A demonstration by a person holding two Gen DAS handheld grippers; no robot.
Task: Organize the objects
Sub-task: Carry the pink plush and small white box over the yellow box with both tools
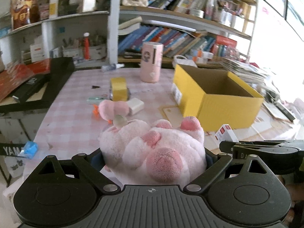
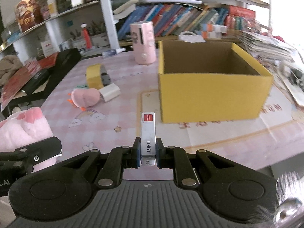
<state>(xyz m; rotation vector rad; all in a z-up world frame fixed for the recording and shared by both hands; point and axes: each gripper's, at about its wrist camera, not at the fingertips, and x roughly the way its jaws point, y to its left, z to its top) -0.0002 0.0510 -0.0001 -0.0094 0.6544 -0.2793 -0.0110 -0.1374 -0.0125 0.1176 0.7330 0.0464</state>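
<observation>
From the left wrist, the left claw (image 1: 153,156) is clamped on a pink paw plush (image 1: 153,148), held above the near edge of the surface (image 1: 76,117), with the yellow box (image 1: 218,98) far right. From the right wrist, the right claw (image 2: 148,152) is clamped on a small staple box (image 2: 148,131), near the yellow box (image 2: 212,87), which stands open just beyond to the right.

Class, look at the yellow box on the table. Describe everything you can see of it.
The yellow box is an open-topped cardboard carton, bright yellow outside and plain brown inside, with no lid in view. It stands upright on the pink checked tablecloth, right of the pink cup. A white label sits on one side wall. As far as its inside shows, it looks empty. Neither gripper touches it.
</observation>
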